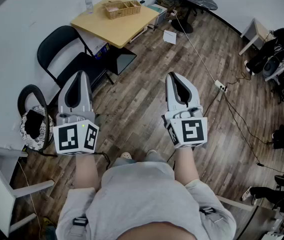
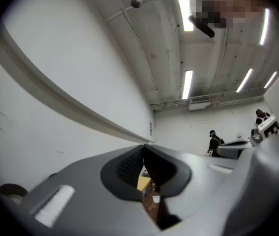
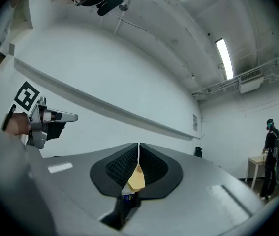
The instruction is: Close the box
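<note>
At upper centre the box point(image 1: 121, 8) looks light, best taken at its rim; left gripper point(image 1: 80, 76) and right gripper point(image 1: 173, 78) are closed, empty.

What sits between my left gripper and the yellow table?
A black folding chair stands between the left gripper and the yellow table, seen in the head view.

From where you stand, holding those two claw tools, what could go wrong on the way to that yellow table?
1. The black chair stands between the person and the yellow table; a straight walk could bump it.
2. A cable and power strip lie on the floor to the right: a possible trip.
3. The left gripper and right gripper have jaws together, far from the woven box; they may need opening.
</note>
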Motion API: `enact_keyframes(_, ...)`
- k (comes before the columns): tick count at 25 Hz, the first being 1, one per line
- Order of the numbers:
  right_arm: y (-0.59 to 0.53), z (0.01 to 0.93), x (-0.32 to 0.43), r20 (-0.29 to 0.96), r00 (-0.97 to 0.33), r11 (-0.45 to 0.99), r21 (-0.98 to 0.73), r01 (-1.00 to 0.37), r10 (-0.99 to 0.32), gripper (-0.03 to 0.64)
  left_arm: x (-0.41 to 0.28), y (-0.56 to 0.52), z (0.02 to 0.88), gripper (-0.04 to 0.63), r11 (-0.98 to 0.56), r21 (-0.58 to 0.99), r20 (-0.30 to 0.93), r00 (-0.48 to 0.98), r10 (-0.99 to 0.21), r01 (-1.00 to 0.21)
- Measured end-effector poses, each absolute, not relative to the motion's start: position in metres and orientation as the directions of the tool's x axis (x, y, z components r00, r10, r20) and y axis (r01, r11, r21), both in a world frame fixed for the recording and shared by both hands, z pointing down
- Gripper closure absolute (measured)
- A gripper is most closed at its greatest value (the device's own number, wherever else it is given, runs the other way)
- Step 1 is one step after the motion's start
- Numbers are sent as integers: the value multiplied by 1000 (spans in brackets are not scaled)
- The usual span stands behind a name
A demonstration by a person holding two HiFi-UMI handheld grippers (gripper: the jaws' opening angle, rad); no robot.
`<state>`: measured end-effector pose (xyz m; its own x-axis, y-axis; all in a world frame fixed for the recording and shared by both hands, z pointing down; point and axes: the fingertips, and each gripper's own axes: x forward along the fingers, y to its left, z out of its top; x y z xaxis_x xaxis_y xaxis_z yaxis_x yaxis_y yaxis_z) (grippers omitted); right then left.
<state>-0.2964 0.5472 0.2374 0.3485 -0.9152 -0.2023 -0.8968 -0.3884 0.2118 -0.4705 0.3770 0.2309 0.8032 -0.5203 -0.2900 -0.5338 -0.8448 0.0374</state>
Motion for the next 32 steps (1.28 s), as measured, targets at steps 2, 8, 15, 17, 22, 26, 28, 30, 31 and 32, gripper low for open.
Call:
enact_keyframes(2, 547, 238, -300, -201, 351, -391, 211, -896, -914, 606, -473, 377, 232, 537, -845, 32, -281, 806, -520, -534)
enact_keyframes(8, 544, 240, -305, -197, 356, -395, 212, -894, -913, 604, -476, 375, 235, 537, -851, 36, -282, 812, -512, -524)
enact_keyframes(15, 539, 240, -316, -202, 359, -398, 212, -892, -911, 606, -485, 371, 234, 537, -855, 25, -276, 818, -504, -518)
enact_keyframes(17, 537, 241, -318, -213, 355, -397, 207, -894, -910, 606, -486, 369, 236, 537, -855, 17, -278, 819, -501, -518)
enact_keyframes(22, 535, 245, -310, -210, 362, -400, 186, -897, -908, 604, -476, 367, 240, 537, -865, 14, -279, 829, -485, -501)
enact_keyframes(26, 521, 247, -296, -215, 361, -399, 172, -901, -907, 604, -463, 355, 242, 537, -865, 5, -273, 831, -484, -502)
enact_keyframes(28, 510, 248, -286, -216, 359, -397, 171, -902, -908, 604, -456, 345, 244, 537, -861, 3, -272, 828, -490, -508)
enact_keyframes(30, 496, 248, -275, -217, 352, -391, 172, -904, -911, 604, -446, 333, 244, 537, -857, 4, -276, 823, -496, -515)
enact_keyframes(31, 488, 248, -268, -219, 348, -387, 172, -906, -912, 604, -441, 326, 243, 537, -854, 2, -279, 820, -500, -520)
enact_keyframes(32, 480, 247, -261, -221, 343, -383, 173, -908, -913, 604, -434, 319, 242, 537, -851, -2, -283, 816, -503, -525)
